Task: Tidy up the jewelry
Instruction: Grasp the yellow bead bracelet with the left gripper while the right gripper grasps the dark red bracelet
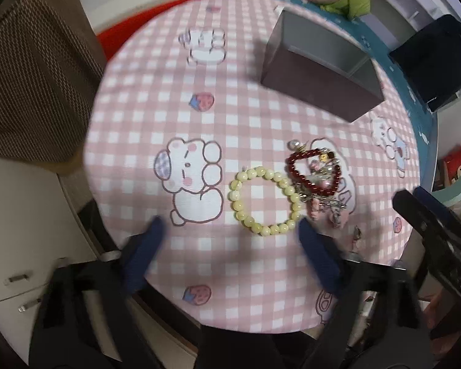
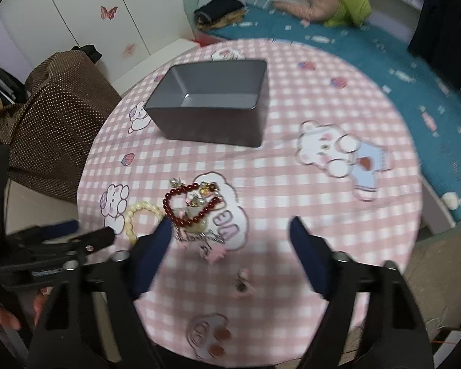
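Note:
A yellow bead bracelet (image 1: 235, 195) lies on the pink checked tablecloth (image 1: 246, 117), touching a dark red bead bracelet (image 1: 292, 166) that sits on a tangle of small silver and pink pieces (image 1: 325, 203). My left gripper (image 1: 230, 230) hovers just in front of the yellow bracelet, open, nothing between its blue pads. My right gripper (image 2: 230, 230) is open too, its left pad beside the red bracelet (image 2: 166, 204) and the tangle (image 2: 199, 233). A small pink piece (image 2: 242, 279) lies apart between its fingers. The yellow bracelet (image 2: 138, 207) shows at the left. A grey open box (image 2: 212, 104) stands behind.
The grey box (image 1: 316, 80) is empty as far as I can see. A brown dotted cloth (image 1: 30, 70) hangs left of the round table. A teal blanket (image 2: 384, 49) with clothes lies behind. The other gripper (image 2: 76, 236) reaches in from the left.

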`<state>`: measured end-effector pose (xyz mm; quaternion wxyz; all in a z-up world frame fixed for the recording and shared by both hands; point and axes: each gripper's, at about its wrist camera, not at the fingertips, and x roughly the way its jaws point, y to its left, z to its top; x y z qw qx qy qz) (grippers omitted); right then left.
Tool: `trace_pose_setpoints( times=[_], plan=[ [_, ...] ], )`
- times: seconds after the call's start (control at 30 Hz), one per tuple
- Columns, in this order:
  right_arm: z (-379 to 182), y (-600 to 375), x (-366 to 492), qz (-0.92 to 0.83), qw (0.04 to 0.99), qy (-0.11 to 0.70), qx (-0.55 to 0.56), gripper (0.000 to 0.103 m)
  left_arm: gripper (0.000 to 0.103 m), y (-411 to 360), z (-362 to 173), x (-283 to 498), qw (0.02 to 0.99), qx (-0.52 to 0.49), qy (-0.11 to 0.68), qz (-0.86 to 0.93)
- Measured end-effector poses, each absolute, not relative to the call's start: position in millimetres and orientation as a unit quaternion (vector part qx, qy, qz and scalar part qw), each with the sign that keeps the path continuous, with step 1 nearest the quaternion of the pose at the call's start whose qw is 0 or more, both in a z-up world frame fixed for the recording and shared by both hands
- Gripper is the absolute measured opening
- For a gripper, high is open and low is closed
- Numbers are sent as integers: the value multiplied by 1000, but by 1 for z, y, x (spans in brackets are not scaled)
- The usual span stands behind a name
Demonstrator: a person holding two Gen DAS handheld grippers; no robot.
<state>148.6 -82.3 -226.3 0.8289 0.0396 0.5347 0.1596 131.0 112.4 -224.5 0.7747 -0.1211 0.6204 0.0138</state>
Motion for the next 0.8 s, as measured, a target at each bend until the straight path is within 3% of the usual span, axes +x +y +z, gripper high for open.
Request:
trace_pose_setpoints(
  times=[0.07,0.27,0.47,0.53,0.57,0.63,0.67,0.8],
  plan=[
    [-237,-77,157,163,815,554,46,50,73,114,-237,137,762,-129,634,12],
    [-254,-61,175,179,794,578,56,37,61,118,-253,149,742,-151,653,5],
    [-276,-57,188,173,767,613,78,22,39,118,-256,157,735,-151,662,-1],
    [-282,-57,188,175,759,620,88,20,22,115,-257,160,732,-141,667,11],
    [-285,-55,188,176,757,623,85,20,22,115,-258,161,731,-137,669,9],
    [-284,-52,188,178,762,617,78,16,9,115,-260,163,722,-152,675,-11],
    [-285,-52,190,186,759,618,85,10,9,116,-261,163,721,-157,675,-12],
    [-280,-48,192,186,768,609,75,7,8,115,-256,165,731,-146,667,-19]
  ],
)
